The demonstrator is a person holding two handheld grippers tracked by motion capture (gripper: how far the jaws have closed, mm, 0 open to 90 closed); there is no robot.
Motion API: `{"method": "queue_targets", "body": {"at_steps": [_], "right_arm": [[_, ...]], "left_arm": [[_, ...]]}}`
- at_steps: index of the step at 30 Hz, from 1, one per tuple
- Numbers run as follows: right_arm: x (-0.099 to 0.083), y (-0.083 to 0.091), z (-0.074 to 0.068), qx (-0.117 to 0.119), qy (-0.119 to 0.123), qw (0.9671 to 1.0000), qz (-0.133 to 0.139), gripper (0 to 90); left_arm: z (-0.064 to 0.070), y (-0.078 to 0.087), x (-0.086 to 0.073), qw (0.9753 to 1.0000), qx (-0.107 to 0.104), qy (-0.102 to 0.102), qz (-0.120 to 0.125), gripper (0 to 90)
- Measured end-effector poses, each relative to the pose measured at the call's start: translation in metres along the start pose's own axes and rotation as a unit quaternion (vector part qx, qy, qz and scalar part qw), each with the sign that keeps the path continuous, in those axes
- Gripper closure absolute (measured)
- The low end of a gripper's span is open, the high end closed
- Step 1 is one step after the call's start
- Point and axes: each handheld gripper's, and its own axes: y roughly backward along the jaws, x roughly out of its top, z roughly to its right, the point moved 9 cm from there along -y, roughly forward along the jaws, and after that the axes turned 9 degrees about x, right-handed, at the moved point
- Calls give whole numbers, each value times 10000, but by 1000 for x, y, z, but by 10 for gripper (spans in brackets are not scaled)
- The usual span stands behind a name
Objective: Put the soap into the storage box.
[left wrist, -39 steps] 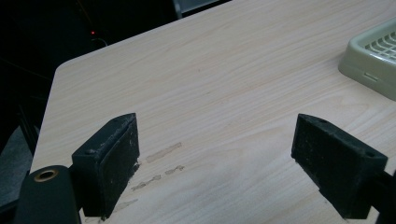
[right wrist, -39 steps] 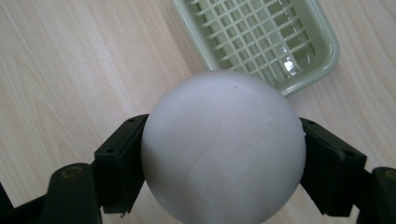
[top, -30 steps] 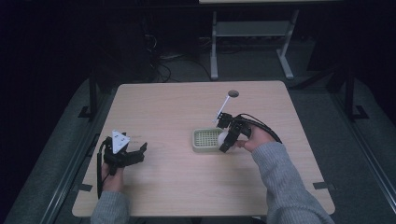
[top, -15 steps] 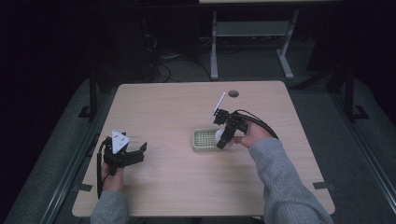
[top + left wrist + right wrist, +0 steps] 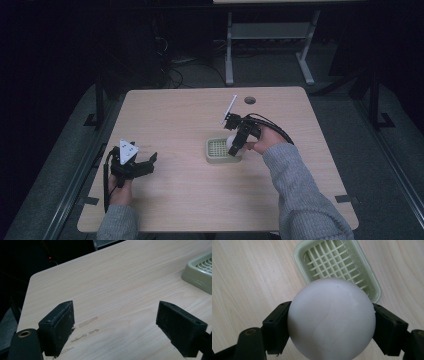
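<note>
Two grippers were in play, and the right gripper (image 5: 235, 142) had the action: its jaws were clamped on either side of a smooth white ball (image 5: 331, 318), poised just above the pale green slatted tray (image 5: 305, 255) near the middle of the table (image 5: 175, 115). That looked like a carry lined up for a drop into the tray. Over by the left edge, the left gripper (image 5: 120, 327) sat low, jaws spread wide and holding nothing.
</note>
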Motion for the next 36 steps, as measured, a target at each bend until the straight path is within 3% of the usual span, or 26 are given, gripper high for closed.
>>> {"method": "queue_targets", "body": {"at_steps": [14, 36], "right_arm": [[14, 2, 0, -39, 72, 10000, -35, 232], [25, -15, 7, -31, 57, 9999, -102, 232]], "left_arm": [[0, 0, 0, 10000, 4, 20, 19, 149], [0, 0, 1, 10000, 16, 8, 22, 148]]}}
